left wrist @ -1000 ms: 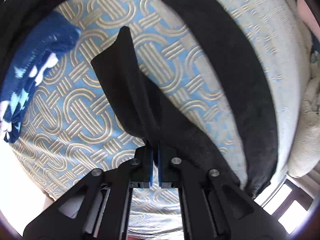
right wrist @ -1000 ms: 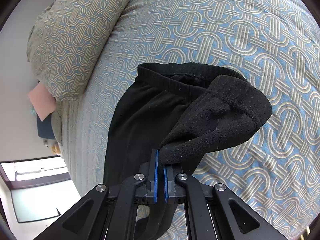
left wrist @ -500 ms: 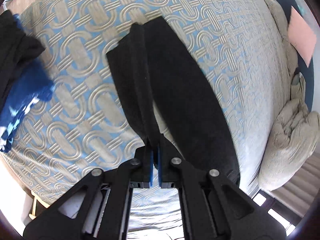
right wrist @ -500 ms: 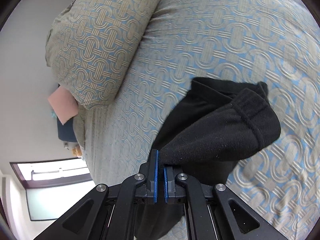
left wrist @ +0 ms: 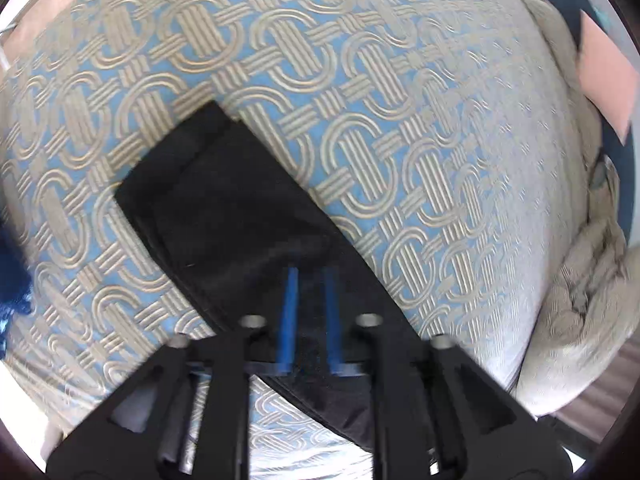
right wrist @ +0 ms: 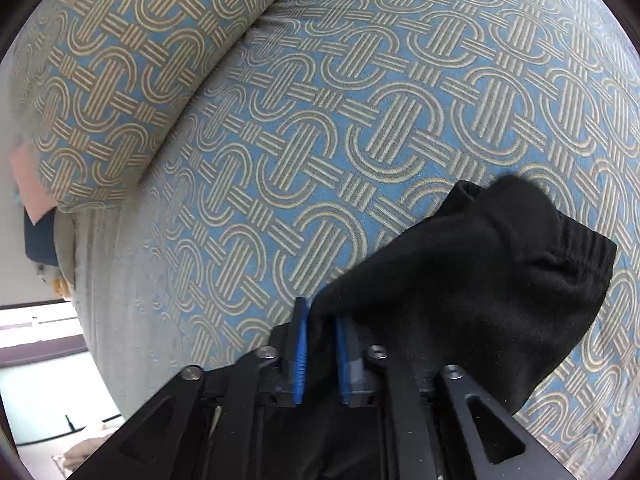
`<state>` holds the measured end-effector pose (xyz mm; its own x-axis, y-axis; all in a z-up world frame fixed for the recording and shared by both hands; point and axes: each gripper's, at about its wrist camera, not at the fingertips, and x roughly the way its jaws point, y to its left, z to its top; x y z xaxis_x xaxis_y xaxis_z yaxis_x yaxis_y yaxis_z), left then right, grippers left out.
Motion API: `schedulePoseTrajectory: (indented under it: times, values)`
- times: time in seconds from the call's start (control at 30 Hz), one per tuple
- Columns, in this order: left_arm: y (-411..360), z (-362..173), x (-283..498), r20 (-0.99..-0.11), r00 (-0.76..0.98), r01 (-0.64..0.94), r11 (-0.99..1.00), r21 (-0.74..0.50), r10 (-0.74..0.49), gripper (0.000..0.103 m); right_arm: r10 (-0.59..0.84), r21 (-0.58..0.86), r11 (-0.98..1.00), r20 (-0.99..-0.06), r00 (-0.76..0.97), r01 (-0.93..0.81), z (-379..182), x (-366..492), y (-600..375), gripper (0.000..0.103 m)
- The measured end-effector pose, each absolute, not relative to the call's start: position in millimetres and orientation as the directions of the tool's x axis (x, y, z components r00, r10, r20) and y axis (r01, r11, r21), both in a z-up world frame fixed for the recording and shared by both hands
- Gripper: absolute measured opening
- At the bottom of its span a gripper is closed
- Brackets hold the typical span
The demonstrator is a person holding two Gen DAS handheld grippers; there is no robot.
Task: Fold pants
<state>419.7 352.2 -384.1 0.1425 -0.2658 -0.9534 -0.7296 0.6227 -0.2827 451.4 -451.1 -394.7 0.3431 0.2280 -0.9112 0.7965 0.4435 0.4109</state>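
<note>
The black pants [left wrist: 240, 216] lie on the patterned bed, one leg laid over the other, hems at the far left. My left gripper [left wrist: 310, 280] sits low over the legs, its blue pads apart with cloth lying under them. In the right wrist view the waistband end [right wrist: 500, 272] is bunched just ahead and to the right. My right gripper [right wrist: 320, 320] has its blue pads apart, with black cloth lying loosely between them.
The blue and beige bedspread [left wrist: 360, 80] fills both views. A matching pillow [right wrist: 112, 60] lies far left in the right wrist view. A beige cushion [left wrist: 580, 320] sits at the bed's right edge, and a blue garment [left wrist: 12, 272] at the left edge.
Both grippers have lowered to the bed and opened, letting go of the pants. The lifted leg now lies flat on the other leg, and the waistband end rests on the bed.
</note>
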Motion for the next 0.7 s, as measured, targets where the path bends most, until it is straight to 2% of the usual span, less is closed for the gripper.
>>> schedulePoseTrajectory:
  times: [0.07,0.13,0.2,0.27,0.33,0.47,0.53,0.6,0.7]
  values:
    - [355,-382,414,-0.965,0.15,-0.723,0.642,-0.257,-0.217,0.048,0.218,0.408,0.507,-0.913,0.345,0.759,-390,453,-445,0.027]
    - [362,-378,400,-0.976,0.153,-0.728,0.651,-0.215,-0.151,0.053,0.236,0.429,0.567,-0.903,0.36,0.703,-380,447,-439,0.029]
    - [368,-381,386,-0.977,0.15,-0.732,0.647,-0.211,-0.149,0.064,0.275,0.476,0.617,-0.876,0.396,0.627,-366,431,-430,0.031]
    - [372,-390,361,-0.974,0.151,-0.747,0.627,-0.223,-0.167,0.065,0.278,0.474,0.667,-0.874,0.398,0.575,-355,407,-420,0.035]
    - [374,-409,346,-0.975,0.12,-0.77,0.603,-0.209,-0.185,0.065,0.257,0.447,0.692,-0.887,0.384,0.567,-352,367,-416,0.051]
    - [378,-446,323,-0.959,0.1,-0.826,0.516,-0.229,-0.266,0.067,0.243,0.44,0.574,-0.897,0.37,0.69,-374,288,-439,0.057]
    - [380,-457,317,-0.944,0.129,-0.85,0.456,-0.263,-0.303,0.074,0.267,0.452,0.49,-0.892,0.365,0.745,-392,265,-452,0.058]
    - [381,-458,322,-0.944,0.165,-0.857,0.432,-0.281,-0.287,0.083,0.323,0.517,0.379,-0.851,0.414,0.768,-412,248,-463,0.058]
    - [374,-454,341,-0.936,0.217,-0.831,0.451,-0.326,-0.276,0.083,0.35,0.597,0.27,-0.792,0.501,0.755,-428,245,-469,0.059]
